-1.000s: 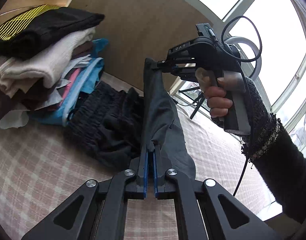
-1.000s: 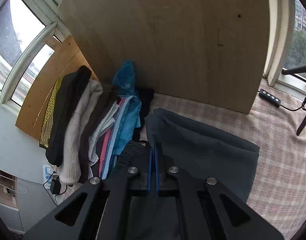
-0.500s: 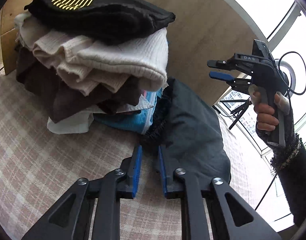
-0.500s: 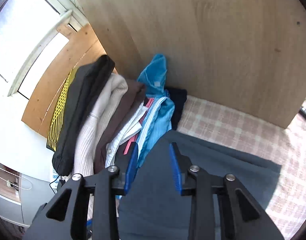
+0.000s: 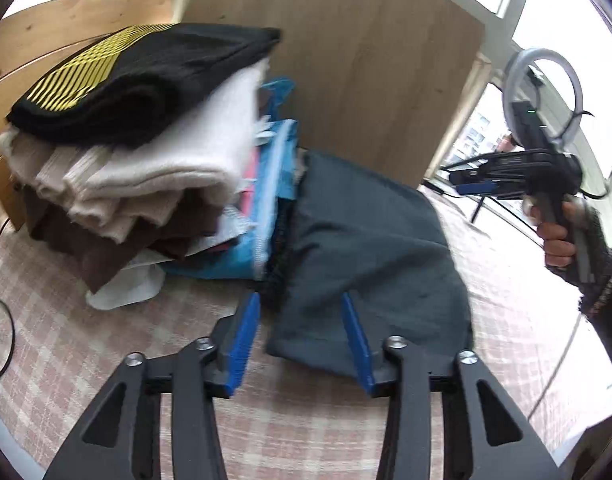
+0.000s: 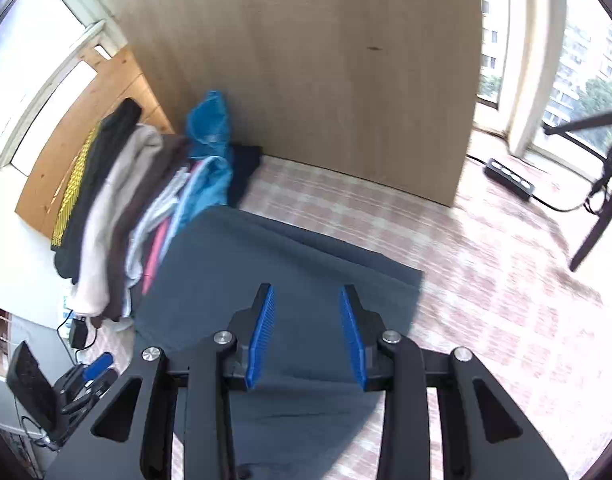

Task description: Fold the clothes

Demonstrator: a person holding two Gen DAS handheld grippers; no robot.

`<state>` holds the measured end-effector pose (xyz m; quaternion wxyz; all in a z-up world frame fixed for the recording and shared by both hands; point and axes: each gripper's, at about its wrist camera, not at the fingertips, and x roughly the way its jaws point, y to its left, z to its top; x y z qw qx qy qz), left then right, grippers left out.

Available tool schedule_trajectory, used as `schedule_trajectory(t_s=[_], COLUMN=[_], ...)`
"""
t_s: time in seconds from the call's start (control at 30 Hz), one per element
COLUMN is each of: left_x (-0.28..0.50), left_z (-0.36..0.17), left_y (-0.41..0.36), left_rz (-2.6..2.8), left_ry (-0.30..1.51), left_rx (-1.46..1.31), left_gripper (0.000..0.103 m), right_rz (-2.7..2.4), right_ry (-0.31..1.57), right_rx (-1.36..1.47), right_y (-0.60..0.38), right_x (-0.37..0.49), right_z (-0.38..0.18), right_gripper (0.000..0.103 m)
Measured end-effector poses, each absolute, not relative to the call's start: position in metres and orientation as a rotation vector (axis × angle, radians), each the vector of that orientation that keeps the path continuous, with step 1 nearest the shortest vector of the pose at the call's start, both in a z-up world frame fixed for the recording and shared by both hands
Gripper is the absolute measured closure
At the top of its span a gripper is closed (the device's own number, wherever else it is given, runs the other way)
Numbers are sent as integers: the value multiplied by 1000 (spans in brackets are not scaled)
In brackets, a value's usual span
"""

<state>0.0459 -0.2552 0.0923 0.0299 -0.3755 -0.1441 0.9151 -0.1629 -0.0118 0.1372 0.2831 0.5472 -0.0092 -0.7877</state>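
Left wrist view: left gripper (image 5: 302, 336) spread wide, straddling the grey garment's (image 5: 369, 248) near edge beside the clothes stack (image 5: 146, 152); right gripper (image 6: 307, 334) also spread, empty, above it.

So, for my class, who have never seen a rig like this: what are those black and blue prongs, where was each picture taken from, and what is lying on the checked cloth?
There is no robot here. A person holds a pair of hand-operated tongs in each hand, and a small wide-angle camera sits on each, looking forward along its blue fingers.

One picture looks out from the left tongs, the other from the right tongs. The left view also shows the right hand gripping its handle.

On the checked cloth lies a folded dark grey garment, beside a pile of folded clothes with a black and yellow piece on top. A wooden board stands behind.

Both tongs are open and hold nothing.
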Motion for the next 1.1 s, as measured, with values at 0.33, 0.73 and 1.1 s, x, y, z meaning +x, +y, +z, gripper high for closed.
schedule_trajectory(t_s=[0.33, 0.73, 1.1], left_x=[25, 6, 19], left_z=[81, 44, 68], left_y=[-51, -30, -41], left_rz=[2554, 2460, 2421], left_ry=[467, 769, 780], left_rx=[-1100, -1223, -1198], left_gripper=[53, 98, 102], right_rz=[-1985, -1822, -1773], right_ry=[-233, -397, -456], right_rx=[1557, 1525, 1458], right_y=[36, 45, 48], right_x=[-199, -221, -212], right_z=[67, 31, 27], right_gripper=[69, 63, 91])
